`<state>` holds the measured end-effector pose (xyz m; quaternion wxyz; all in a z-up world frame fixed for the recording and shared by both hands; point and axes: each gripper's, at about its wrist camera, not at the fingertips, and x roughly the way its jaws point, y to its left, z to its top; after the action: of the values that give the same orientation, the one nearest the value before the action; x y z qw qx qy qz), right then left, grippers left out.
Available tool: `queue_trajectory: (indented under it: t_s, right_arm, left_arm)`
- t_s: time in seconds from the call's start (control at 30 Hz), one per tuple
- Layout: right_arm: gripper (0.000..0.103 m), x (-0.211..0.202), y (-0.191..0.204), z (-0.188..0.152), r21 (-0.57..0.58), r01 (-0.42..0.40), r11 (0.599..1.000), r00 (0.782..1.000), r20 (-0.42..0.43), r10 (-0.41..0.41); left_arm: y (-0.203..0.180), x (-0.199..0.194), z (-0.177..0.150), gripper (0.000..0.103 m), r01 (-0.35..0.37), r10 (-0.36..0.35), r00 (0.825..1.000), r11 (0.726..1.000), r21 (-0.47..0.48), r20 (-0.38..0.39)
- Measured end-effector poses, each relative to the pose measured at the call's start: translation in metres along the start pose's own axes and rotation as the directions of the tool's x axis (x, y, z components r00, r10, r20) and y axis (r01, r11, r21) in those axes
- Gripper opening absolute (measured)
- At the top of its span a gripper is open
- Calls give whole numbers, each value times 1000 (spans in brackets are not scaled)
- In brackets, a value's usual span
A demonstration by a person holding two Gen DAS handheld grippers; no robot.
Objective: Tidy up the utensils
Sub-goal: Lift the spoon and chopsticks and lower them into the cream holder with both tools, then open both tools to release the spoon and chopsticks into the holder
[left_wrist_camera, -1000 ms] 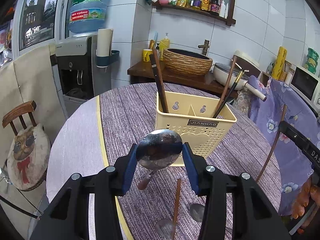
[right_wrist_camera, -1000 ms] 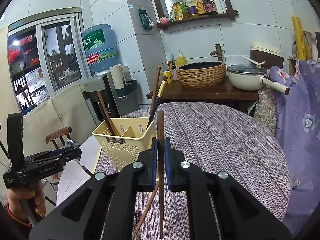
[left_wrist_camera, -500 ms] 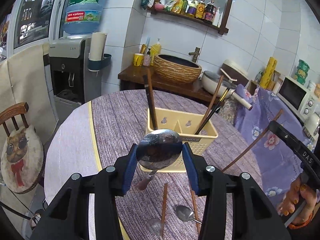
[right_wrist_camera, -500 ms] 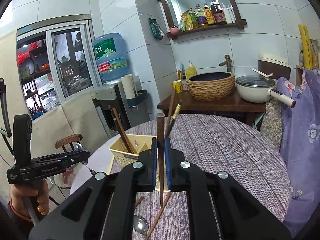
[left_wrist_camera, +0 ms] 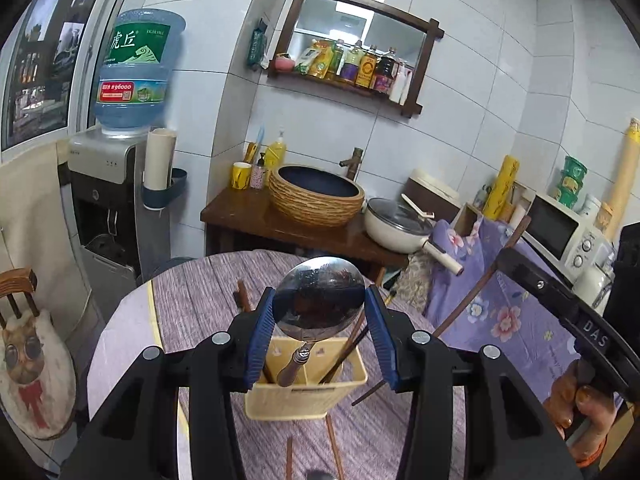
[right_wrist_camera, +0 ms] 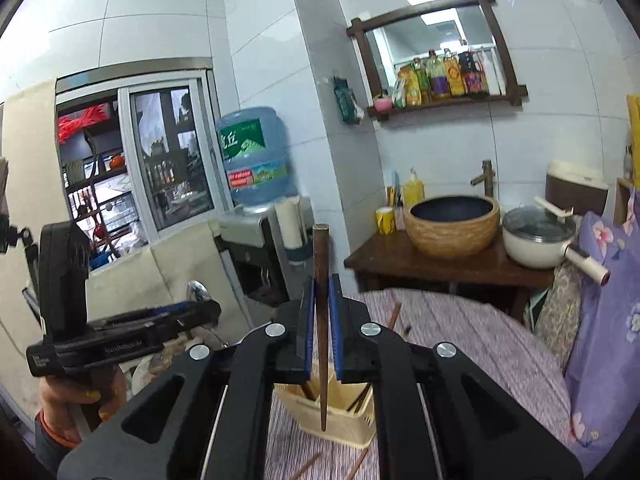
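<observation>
My left gripper [left_wrist_camera: 320, 322] is shut on a metal spoon [left_wrist_camera: 320, 302], bowl up, handle pointing down over the yellow utensil holder [left_wrist_camera: 308, 402] on the round table [left_wrist_camera: 192, 300]. The holder has dark chopsticks [left_wrist_camera: 243, 300] in it. My right gripper [right_wrist_camera: 321, 320] is shut on a dark wooden chopstick [right_wrist_camera: 321, 280], held upright, tip hanging above the holder [right_wrist_camera: 340, 424]. The right gripper also shows in the left wrist view [left_wrist_camera: 560, 308], and the left gripper in the right wrist view [right_wrist_camera: 120, 332].
Loose chopsticks [left_wrist_camera: 334, 444] lie on the purple cloth in front of the holder. Behind the table stand a wooden counter with a woven basin [left_wrist_camera: 316, 196], a white pot [left_wrist_camera: 400, 226], and a water dispenser [left_wrist_camera: 116, 184]. A chair with a cushion [left_wrist_camera: 24, 360] is at the left.
Both grippers have risen and tilted, so the holder now sits lower and nearer in both views. The spoon's handle and the chopstick's tip now hang over the holder.
</observation>
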<state>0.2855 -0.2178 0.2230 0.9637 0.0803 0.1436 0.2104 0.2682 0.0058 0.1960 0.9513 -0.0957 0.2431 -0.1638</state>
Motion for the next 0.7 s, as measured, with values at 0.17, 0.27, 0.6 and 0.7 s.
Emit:
queue_trajectory:
  t_s: [0.17, 0.27, 0.6, 0.7]
  right_arm:
    - [8, 26, 0, 2, -8, 56, 998, 998, 27, -56]
    - [8, 44, -4, -14, 3, 70, 998, 998, 3, -70]
    - [8, 78, -20, -66, 33, 97, 995, 992, -88, -94]
    - [8, 86, -25, -79, 46, 97, 994, 989, -114, -91]
  left_arm:
    - [4, 33, 0, 45, -21, 21, 1000, 1000, -17, -15]
    - [15, 53, -13, 45, -20, 17, 998, 998, -51, -54]
    - [40, 90, -61, 45, -40, 20, 987, 992, -123, -157]
    - [43, 96, -71, 45, -58, 35, 983, 991, -121, -178]
